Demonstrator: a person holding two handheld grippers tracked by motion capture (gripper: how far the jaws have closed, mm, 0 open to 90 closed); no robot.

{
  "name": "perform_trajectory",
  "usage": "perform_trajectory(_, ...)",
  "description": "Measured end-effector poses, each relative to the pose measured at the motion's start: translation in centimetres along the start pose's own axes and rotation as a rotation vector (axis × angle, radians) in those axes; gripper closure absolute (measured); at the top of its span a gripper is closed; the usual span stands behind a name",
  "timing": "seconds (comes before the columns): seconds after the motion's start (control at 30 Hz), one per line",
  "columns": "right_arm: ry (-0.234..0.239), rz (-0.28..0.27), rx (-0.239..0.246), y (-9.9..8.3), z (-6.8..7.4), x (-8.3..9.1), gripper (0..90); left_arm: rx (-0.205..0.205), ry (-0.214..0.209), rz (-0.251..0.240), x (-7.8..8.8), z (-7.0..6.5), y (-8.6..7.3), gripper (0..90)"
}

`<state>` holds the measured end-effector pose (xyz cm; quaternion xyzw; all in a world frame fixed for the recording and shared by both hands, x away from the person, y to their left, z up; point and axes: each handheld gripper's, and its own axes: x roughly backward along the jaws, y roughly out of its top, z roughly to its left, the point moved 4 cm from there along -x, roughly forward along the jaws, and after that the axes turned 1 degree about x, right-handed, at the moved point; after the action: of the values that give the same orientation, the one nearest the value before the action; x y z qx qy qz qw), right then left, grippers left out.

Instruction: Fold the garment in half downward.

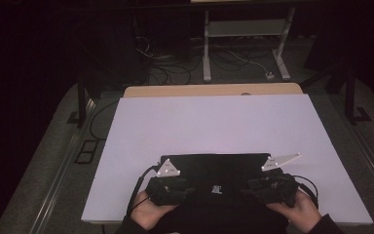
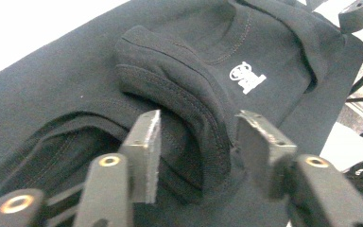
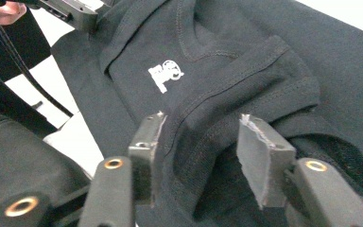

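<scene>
A black folded garment [image 1: 214,168] with a small white logo [image 1: 216,188] lies at the near edge of the white table top [image 1: 214,122]. My left gripper [image 1: 187,190] sits at its left end and my right gripper [image 1: 248,187] at its right end, each held in a hand. In the left gripper view, my left gripper [image 2: 199,123] stands with its jaws apart around a thick stitched fold of the garment [image 2: 179,90], the pads not pressing it. The right gripper view shows my right gripper [image 3: 202,123] the same way, jaws apart astride a stitched hem fold [image 3: 246,80].
The white top covers a wooden table whose far edge [image 1: 209,90] shows behind it. Beyond the table are a dark floor with cables and a white metal stand [image 1: 246,29]. Bare white surface stretches from the garment to the far edge.
</scene>
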<state>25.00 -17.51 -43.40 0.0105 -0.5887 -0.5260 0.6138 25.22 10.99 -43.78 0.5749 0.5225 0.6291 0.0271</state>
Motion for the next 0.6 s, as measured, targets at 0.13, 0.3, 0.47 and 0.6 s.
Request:
perform_trajectory(0.13, -0.006, -0.015, -0.017, 0.1, -0.3, 0.4, 41.3, 0.001, -0.01, -0.014, 0.1, 0.0, 0.2, 38.6)
perform_trajectory(0.3, -0.002, -0.029, -0.036, 0.2, -0.8, 0.9, 33.5, -0.011, -0.019, -0.039, 0.5, 0.1, 0.4, 30.1)
perform_trajectory(0.47, 0.013, -0.028, -0.037, 0.4, -1.2, 1.3, 28.1, -0.011, -0.029, -0.077, 1.0, 0.6, 0.6, 27.6)
perform_trajectory(0.6, 0.001, -0.032, -0.043, 0.5, -1.5, 1.4, 22.9, -0.004, -0.034, -0.084, 1.2, 1.1, 0.7, 21.2)
